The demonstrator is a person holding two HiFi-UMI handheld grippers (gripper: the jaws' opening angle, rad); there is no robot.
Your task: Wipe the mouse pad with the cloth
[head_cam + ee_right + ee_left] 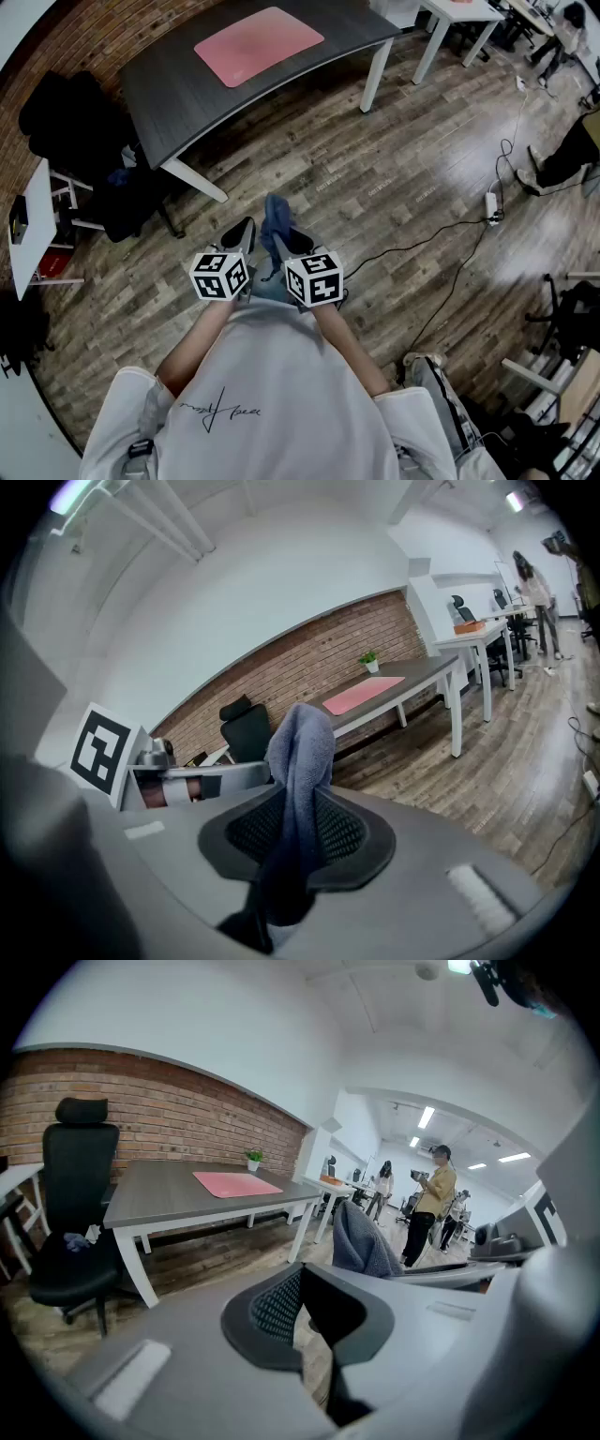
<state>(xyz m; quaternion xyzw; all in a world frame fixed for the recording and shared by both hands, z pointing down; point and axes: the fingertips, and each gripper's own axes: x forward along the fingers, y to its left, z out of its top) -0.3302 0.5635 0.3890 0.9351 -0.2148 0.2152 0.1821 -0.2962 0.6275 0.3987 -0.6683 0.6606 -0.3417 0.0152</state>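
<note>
Holding the cloth (300,752) pinched tight in the right claw (298,832), left claw (302,1314) slightly parted and empty. Pink mouse pad (258,42) sits on the bench (178,89) at 12 o'clock, well apart from both.

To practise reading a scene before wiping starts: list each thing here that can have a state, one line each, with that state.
cloth: bunched, clamped between the jaws, top end sticking up.
right gripper: shut on the cloth.
left gripper: open, nothing between its jaws.
mouse pad: lying flat on the desk, nothing on it, not yet touched.
desk: standing, well ahead of both grippers.
</note>
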